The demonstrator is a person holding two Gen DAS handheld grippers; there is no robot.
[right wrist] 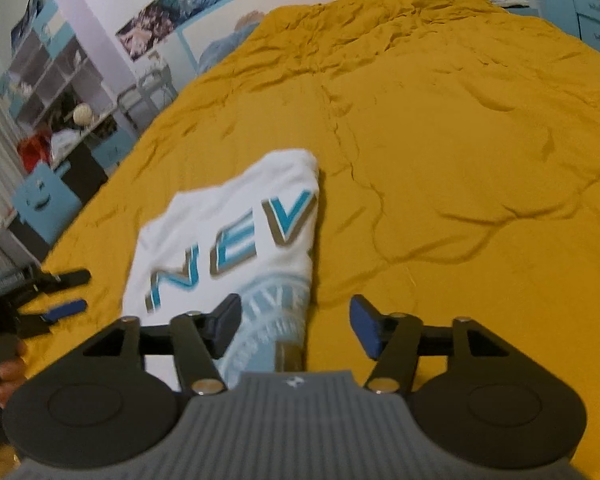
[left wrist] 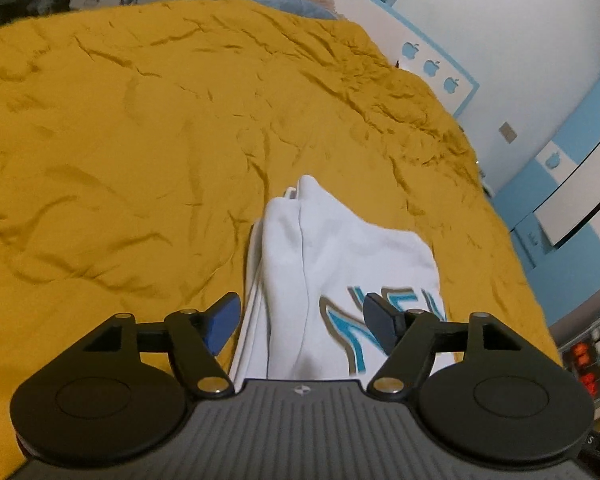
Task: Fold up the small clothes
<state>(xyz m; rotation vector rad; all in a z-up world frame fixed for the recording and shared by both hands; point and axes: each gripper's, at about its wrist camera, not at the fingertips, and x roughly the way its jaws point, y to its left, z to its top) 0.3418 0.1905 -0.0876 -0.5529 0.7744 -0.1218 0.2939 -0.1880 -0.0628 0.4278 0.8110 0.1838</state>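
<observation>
A white folded garment (left wrist: 340, 248) with teal and tan lettering lies on the mustard-yellow bedspread (left wrist: 120, 140). In the left wrist view my left gripper (left wrist: 302, 316) hovers over the garment's near end, open, with the cloth lying below the gap and neither pad pressing on it. In the right wrist view the same garment (right wrist: 228, 216) shows the letters NEV. My right gripper (right wrist: 296, 320) stands open above its near right corner, holding nothing. The left gripper (right wrist: 70, 292) also shows at the left edge of that view, open, beside the garment's left side, with a hand (right wrist: 4, 372) behind it.
The bedspread spreads wide beyond the garment, wrinkled. A white headboard with blue apple shapes (left wrist: 432, 68) and blue drawers (left wrist: 572, 208) stand past the bed's right edge. Shelves (right wrist: 52, 76) and a blue box (right wrist: 40, 196) stand off the bed's left side.
</observation>
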